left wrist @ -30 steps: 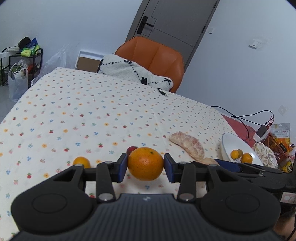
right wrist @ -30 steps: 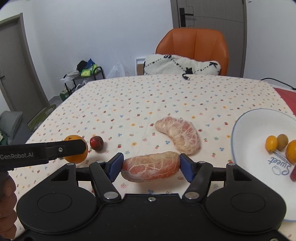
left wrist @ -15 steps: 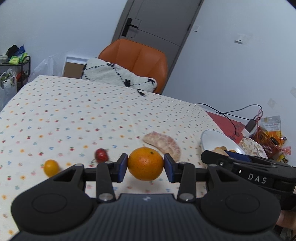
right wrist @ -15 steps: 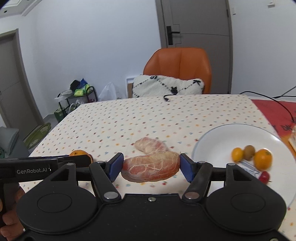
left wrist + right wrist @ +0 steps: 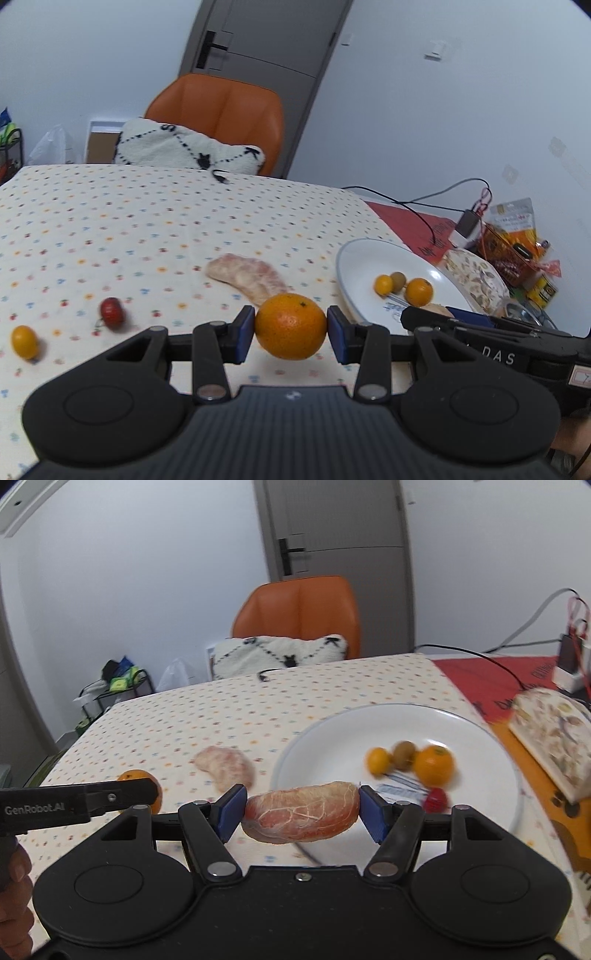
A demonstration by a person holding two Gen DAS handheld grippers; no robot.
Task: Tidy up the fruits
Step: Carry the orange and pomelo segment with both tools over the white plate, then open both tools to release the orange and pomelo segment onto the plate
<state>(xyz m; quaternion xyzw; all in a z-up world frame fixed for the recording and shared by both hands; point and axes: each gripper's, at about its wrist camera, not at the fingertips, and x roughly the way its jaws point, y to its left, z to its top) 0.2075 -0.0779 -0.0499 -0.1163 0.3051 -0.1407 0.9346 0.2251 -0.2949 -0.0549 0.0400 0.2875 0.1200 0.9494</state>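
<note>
My left gripper [image 5: 291,332] is shut on an orange [image 5: 290,326], held above the spotted tablecloth just left of the white plate [image 5: 358,258]. My right gripper [image 5: 302,814] is shut on a peeled pomelo segment [image 5: 301,816] over the near left rim of the plate [image 5: 480,746]. The plate holds a small yellow fruit [image 5: 377,760], a kiwi [image 5: 405,754], an orange [image 5: 433,765] and a red fruit [image 5: 435,799]. A second pomelo segment [image 5: 248,276] lies on the cloth. A red fruit [image 5: 111,312] and a small orange fruit [image 5: 24,342] lie at the left.
A patterned dish [image 5: 476,273] and snack packets [image 5: 513,236] sit right of the plate, with a charger and cables [image 5: 467,225] on a red mat. An orange chair [image 5: 221,110] with a white cushion [image 5: 184,151] stands at the far table edge.
Both grippers have swung right toward the plate, still holding their fruit. The right gripper now hangs over the plate's rim; the left is closer to the plate.
</note>
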